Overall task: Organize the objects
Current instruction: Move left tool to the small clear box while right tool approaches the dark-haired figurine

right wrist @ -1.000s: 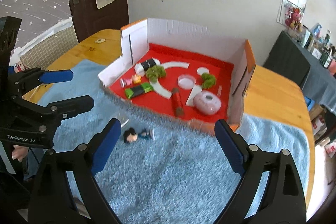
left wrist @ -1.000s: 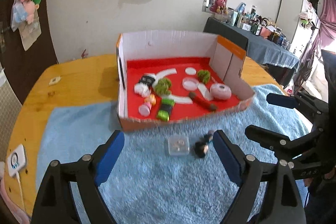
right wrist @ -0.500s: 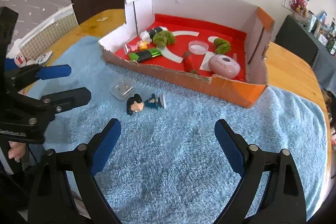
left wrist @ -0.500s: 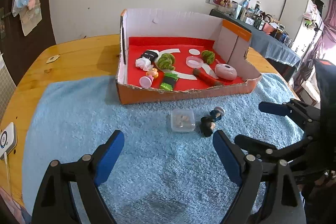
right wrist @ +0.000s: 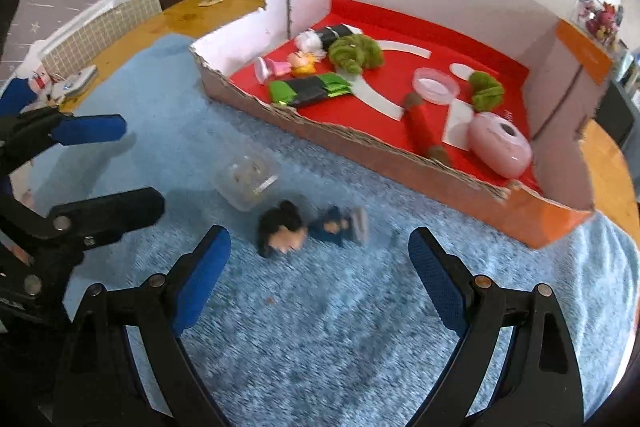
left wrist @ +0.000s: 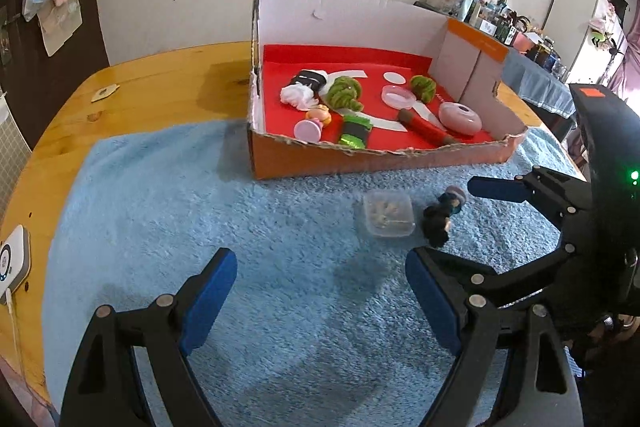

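Both tongs stand spread and empty: the left gripper and right gripper over the blue towel. At twelve o'clock from the right one lies the doll figure, the clear plastic box at eleven. Farther, at one o'clock, is the cardboard tray of toys.

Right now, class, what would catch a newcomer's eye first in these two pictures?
The open cardboard box with a red floor, at the far side of the blue towel, full of small toys. Then a doll lying on the towel in front of it, beside a clear tub. Both grippers, left and right, hang open above the towel.
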`<move>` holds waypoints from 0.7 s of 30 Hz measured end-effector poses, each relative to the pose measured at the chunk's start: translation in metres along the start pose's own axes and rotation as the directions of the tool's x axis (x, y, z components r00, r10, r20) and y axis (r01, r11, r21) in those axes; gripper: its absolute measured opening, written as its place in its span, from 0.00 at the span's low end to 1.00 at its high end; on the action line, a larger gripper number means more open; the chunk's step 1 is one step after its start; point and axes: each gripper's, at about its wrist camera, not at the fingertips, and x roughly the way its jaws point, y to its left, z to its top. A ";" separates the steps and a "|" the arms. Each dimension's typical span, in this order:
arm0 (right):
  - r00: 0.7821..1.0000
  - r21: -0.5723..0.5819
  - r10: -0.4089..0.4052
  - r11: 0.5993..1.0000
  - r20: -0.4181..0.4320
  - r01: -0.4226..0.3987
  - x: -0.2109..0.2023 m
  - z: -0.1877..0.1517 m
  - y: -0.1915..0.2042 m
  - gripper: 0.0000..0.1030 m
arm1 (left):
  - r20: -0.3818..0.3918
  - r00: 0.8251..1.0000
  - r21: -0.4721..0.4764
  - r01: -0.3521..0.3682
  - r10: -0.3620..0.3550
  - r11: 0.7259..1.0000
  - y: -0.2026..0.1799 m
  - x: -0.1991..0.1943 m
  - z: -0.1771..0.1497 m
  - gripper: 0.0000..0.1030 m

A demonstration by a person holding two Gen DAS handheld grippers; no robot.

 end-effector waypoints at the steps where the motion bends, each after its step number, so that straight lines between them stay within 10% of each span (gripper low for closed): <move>1: 1.000 0.008 0.015 1.000 0.013 -0.015 -0.001 0.001 -0.002 0.85 | -0.001 1.000 -0.001 0.000 0.000 1.000 0.001 0.001 0.001 0.85; 5: 0.995 0.061 0.102 0.993 0.008 -0.102 -0.002 0.000 -0.017 0.50 | -0.012 1.000 -0.004 0.019 -0.019 1.000 0.001 0.006 0.005 0.85; 21: 0.976 -0.128 0.204 0.969 -0.070 -0.212 -0.032 -0.024 -0.036 0.50 | -0.069 0.996 0.036 0.054 -0.051 0.998 -0.025 0.036 0.014 0.85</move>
